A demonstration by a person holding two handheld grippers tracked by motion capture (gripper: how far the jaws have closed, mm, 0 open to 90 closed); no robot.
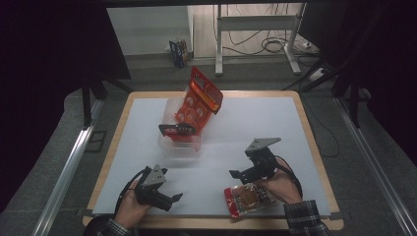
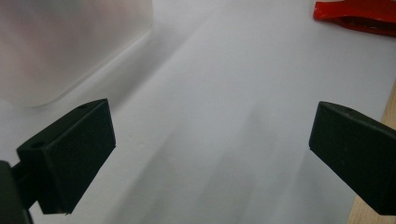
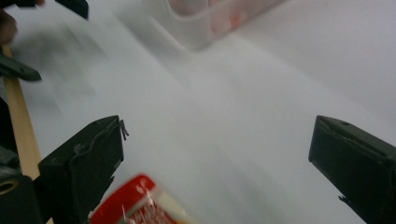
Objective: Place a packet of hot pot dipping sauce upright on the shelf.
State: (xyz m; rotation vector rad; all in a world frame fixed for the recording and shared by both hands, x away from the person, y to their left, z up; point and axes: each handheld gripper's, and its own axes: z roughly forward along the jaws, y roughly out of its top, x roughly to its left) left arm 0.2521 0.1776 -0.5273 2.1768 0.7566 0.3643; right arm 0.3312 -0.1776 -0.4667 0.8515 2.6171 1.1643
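**High view: snack pack sitting near the front edge, both sets of jaws wide open**

High view is showing the right gripper [image 1: 242, 173] hovering just above the flat red snack pack [image 1: 249, 199], which is lying near the front edge of the tabletop [image 1: 255, 123], under the person's right hand. Its jaws are standing wide apart and gripping nothing; in the right gripper view the pack's red corner [image 3: 135, 205] is poking in low, beside the left jaw rather than between the two. The left gripper [image 1: 169, 197] is sitting low at the front left, jaws spread just as wide, nothing in them.

What's looking risky: the pack is thin and glossy, so jaws coming down off-centre are probably going to pinch only a corner or push it toward the edge. The clear plastic tub [image 1: 179, 142] is already holding a tall red pack [image 1: 196, 105] that's leaning and sticking well out, so adding another could tip it or nudge the light tub.

Surface-wise, a plain white sheet is covering a wooden-edged tabletop. Dark curtains are hanging on both sides, a metal desk frame [image 1: 255, 34] and cables are sitting behind, and the floor is grey.
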